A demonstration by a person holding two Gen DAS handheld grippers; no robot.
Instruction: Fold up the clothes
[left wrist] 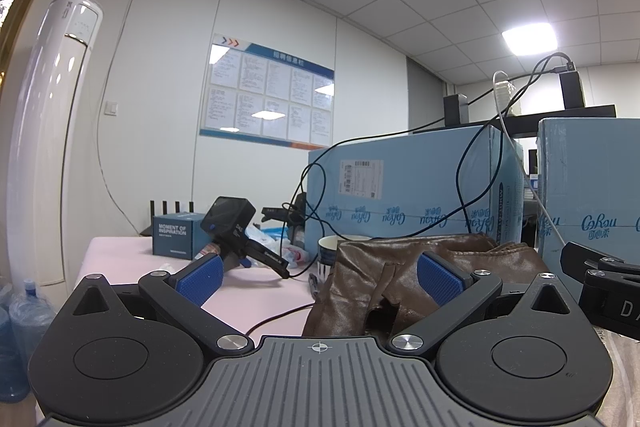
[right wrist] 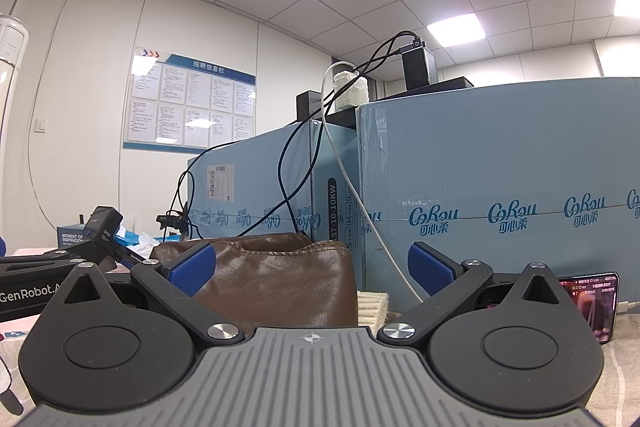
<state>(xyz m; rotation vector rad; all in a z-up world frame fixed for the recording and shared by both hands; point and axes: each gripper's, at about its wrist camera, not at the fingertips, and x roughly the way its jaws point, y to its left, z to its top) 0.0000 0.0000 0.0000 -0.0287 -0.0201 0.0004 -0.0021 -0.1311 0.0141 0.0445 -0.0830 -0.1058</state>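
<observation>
I am holding the left gripper (left wrist: 319,279) and right gripper (right wrist: 312,269) spread wide, pinching nothing. The brown leather garment (right wrist: 276,279) is lying bunched on the bench (left wrist: 256,291), just before the blue boxes (right wrist: 500,187). It looks supple, slick and fairly heavy; I am judging its near hem the best hold. Cables (left wrist: 304,187) and boxes are crowding the far side

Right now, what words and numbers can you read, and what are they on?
"CoRou" and "可心柔": big blue box.
"37-10-10KW": dark strip on that box's corner.
"MOMENT OF INSPIRATION": small blue box.
"GenRobot.A…", cut off: black device.
"招聘信息栏": wall board; its sheets are too small.
Shipping label: too small.
</observation>
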